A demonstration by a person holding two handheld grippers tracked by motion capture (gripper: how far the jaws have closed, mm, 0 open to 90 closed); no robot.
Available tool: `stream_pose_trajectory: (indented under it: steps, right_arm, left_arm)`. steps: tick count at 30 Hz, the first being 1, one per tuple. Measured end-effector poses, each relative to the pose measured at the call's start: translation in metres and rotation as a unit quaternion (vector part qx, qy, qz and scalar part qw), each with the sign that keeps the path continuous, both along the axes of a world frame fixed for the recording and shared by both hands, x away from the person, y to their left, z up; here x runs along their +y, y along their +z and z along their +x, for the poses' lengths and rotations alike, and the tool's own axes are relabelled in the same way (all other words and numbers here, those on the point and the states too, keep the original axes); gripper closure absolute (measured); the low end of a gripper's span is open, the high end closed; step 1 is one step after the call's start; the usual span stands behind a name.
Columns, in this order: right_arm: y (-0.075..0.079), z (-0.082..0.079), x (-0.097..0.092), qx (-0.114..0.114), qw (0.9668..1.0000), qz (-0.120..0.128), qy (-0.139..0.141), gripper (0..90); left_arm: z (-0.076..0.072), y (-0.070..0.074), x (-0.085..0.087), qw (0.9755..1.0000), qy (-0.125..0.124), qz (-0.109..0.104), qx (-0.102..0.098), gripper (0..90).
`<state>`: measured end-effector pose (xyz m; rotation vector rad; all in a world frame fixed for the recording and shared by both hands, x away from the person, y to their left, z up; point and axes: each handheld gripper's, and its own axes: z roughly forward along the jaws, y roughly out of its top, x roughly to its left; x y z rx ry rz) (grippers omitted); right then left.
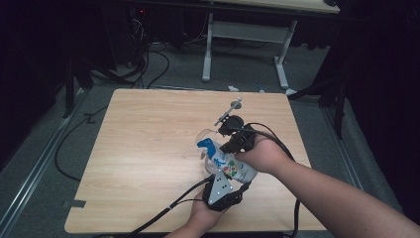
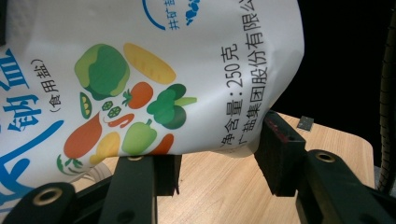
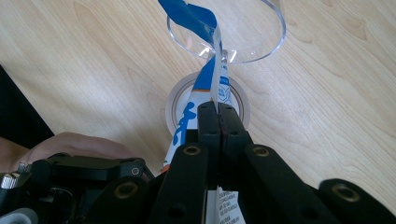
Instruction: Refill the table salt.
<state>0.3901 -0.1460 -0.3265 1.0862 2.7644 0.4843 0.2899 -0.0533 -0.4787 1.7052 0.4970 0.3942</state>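
A white salt bag (image 1: 236, 168) printed with blue lettering and vegetables hangs tilted between my two grippers over the wooden table (image 1: 148, 148). My left gripper (image 1: 224, 174) has its jaws closed on the bag's (image 2: 187, 70) bottom end, a pad (image 2: 280, 149) against either side. My right gripper (image 3: 218, 112) is shut on the bag's (image 3: 210, 79) thin upper edge. The torn blue top reaches over the rim of a clear glass (image 3: 261, 51) that stands on the table. In the high view the glass (image 1: 204, 141) stands just left of the right gripper (image 1: 225, 148).
A person's forearms come in from the bottom right, with black cables (image 1: 163, 208) trailing off the near edge. Beyond the table stand a white desk frame (image 1: 247, 34) and floor cables (image 1: 153, 64). The left half of the tabletop is bare wood.
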Motion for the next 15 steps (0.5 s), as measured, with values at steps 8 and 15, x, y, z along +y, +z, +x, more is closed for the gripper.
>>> stream_pose_trajectory:
  steps: [8,15]
  right_arm:
    - [0.0001,0.0006,0.0001,0.001,1.0,0.001,0.004,90.0]
    - [-0.0002,0.0004,-0.0006,0.001,1.0,0.003,0.002,90.0]
  left_arm:
    - [-0.0001,0.0,0.0003,1.0,0.0,-0.001,0.0,54.7]
    - [0.0001,-0.0003,-0.0001,1.0,0.0,0.001,-0.001,54.7]
